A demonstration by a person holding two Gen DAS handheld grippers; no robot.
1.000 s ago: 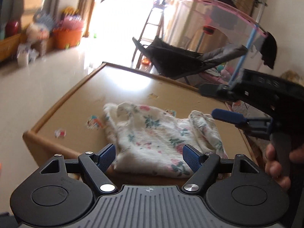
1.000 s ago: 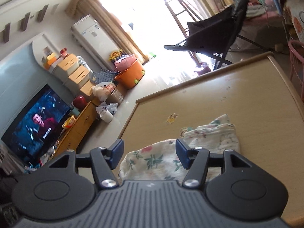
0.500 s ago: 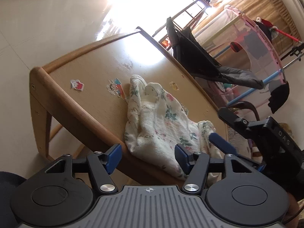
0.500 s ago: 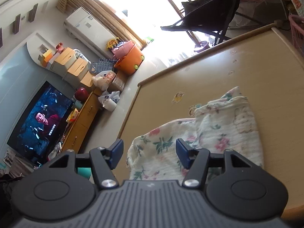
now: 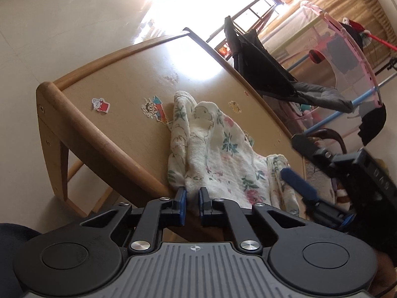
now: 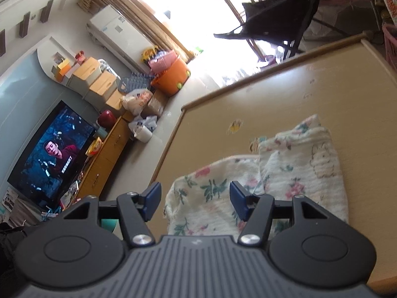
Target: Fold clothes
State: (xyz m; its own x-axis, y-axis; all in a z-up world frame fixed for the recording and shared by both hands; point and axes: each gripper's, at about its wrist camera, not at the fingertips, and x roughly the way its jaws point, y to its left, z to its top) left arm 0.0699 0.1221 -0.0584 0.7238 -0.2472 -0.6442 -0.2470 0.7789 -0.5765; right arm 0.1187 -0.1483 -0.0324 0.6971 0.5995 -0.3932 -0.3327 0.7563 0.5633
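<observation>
A white floral garment point(image 5: 213, 154) lies bunched on a low wooden table point(image 5: 104, 92), reaching its near edge. My left gripper point(image 5: 192, 197) is shut on the garment's near edge, with cloth pinched between the blue pads. My right gripper point(image 6: 194, 200) is open just above the garment's near corner point(image 6: 211, 198); the garment lies between and beyond its fingers. The right gripper also shows in the left wrist view point(image 5: 300, 183), at the garment's right end.
Cartoon stickers point(image 5: 100, 104) dot the tabletop. A black folding chair point(image 5: 268, 67) and a pink netted playpen point(image 5: 347, 49) stand past the table. In the right wrist view, a television point(image 6: 52, 151), a wooden cabinet point(image 6: 104, 159) and an orange tub point(image 6: 172, 75) line the wall.
My left gripper came down to the garment's near edge and shut on it. My right gripper stayed open and moved slightly closer over the garment's corner.
</observation>
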